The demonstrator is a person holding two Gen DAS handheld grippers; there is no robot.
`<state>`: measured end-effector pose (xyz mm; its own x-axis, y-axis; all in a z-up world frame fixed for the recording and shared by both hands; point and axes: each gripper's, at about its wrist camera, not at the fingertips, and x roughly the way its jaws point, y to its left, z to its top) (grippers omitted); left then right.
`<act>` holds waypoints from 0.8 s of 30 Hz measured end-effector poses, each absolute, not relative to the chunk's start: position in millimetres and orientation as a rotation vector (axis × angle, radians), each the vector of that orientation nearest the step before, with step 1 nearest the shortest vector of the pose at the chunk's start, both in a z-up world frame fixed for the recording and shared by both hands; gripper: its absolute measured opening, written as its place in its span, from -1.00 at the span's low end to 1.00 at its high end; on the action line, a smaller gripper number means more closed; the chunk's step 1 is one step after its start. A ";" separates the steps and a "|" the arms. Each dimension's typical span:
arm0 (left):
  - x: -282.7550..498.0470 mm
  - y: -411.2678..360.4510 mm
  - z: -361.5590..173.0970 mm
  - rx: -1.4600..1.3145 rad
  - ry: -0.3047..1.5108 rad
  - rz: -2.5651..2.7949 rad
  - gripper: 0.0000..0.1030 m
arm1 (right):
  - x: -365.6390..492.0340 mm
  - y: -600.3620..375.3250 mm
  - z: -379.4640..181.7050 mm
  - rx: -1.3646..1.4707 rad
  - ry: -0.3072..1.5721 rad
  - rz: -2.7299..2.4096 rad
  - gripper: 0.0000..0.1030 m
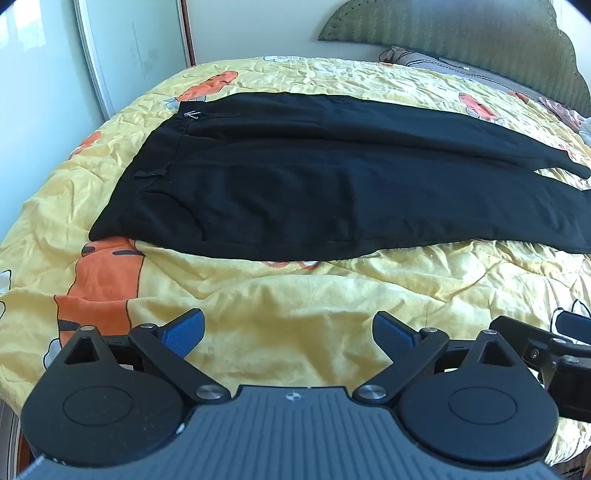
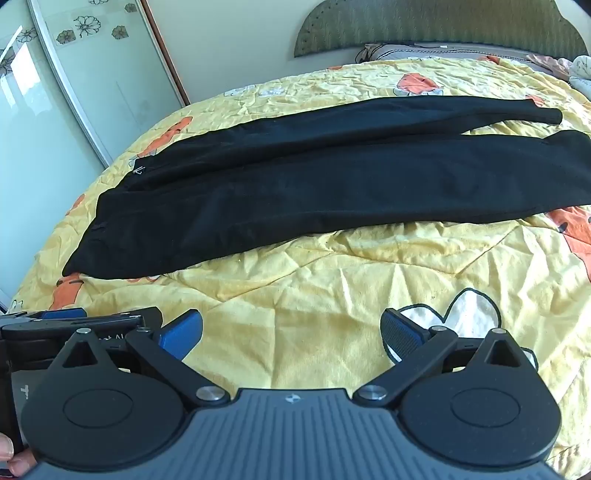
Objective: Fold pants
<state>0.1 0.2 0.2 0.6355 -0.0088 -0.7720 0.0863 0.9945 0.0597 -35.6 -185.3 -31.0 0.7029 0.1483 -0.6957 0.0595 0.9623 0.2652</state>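
Observation:
Black pants [image 1: 314, 177] lie flat across the yellow quilt, waistband to the left and both legs running right. In the right wrist view the same pants [image 2: 314, 184] show both leg ends at the right, slightly apart. My left gripper [image 1: 288, 332] hovers over bare quilt in front of the pants' near edge, its blue pads wide apart and nothing between them. My right gripper [image 2: 291, 336] stands open the same way, also short of the pants. Each gripper's body shows at the edge of the other's view.
The yellow quilt [image 1: 332, 295] with orange and white cartoon prints covers the bed and is wrinkled. A green headboard [image 2: 443, 26] and pillows [image 2: 424, 51] lie at the far side. A sliding wardrobe door [image 2: 92, 74] stands at the left. Fingers show at the right wrist view's bottom left corner.

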 end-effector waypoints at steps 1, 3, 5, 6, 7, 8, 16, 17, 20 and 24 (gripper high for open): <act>0.1 0.2 0.3 0.096 0.880 -0.055 0.92 | -34.9 -185.1 -30.9 0.271 0.810 0.046 1.00; 0.3 0.7 0.7 0.097 0.878 -0.060 0.92 | -35.0 -185.2 -30.5 0.276 0.808 0.047 1.00; 0.9 2.0 1.1 0.095 0.877 -0.064 0.92 | -35.0 -185.0 -29.6 0.278 0.805 0.046 1.00; 1.2 3.0 1.3 0.094 0.876 -0.066 0.91 | -35.1 -184.6 -29.0 0.279 0.803 0.045 1.00; 1.6 4.1 1.6 0.093 0.875 -0.068 0.91 | -36.1 -183.2 -35.1 0.280 0.802 0.043 1.00; 0.0 1.5 -0.6 0.093 0.875 -0.061 0.91 | -36.1 -182.3 -36.0 0.281 0.801 0.042 1.00; -1.9 -1.1 -0.3 0.092 0.871 -0.058 0.91 | -34.4 -187.2 -34.5 0.292 0.809 0.054 1.00; -2.2 -1.0 -0.2 0.094 0.867 -0.055 0.91 | -34.4 -187.0 -34.7 0.291 0.809 0.054 1.00; -2.8 -2.0 0.6 0.104 0.862 -0.048 0.91 | -34.2 -186.4 -35.1 0.290 0.809 0.053 1.00; -1.1 -1.9 -1.7 0.103 0.877 -0.040 0.92 | -33.7 -185.7 -35.8 0.291 0.812 0.055 1.00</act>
<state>-1.1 -1.9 -1.7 0.6389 0.0072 -0.7693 0.0774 0.9943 0.0736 -33.7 -185.7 -35.8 0.6886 0.1597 -0.7074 0.0627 0.9587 0.2775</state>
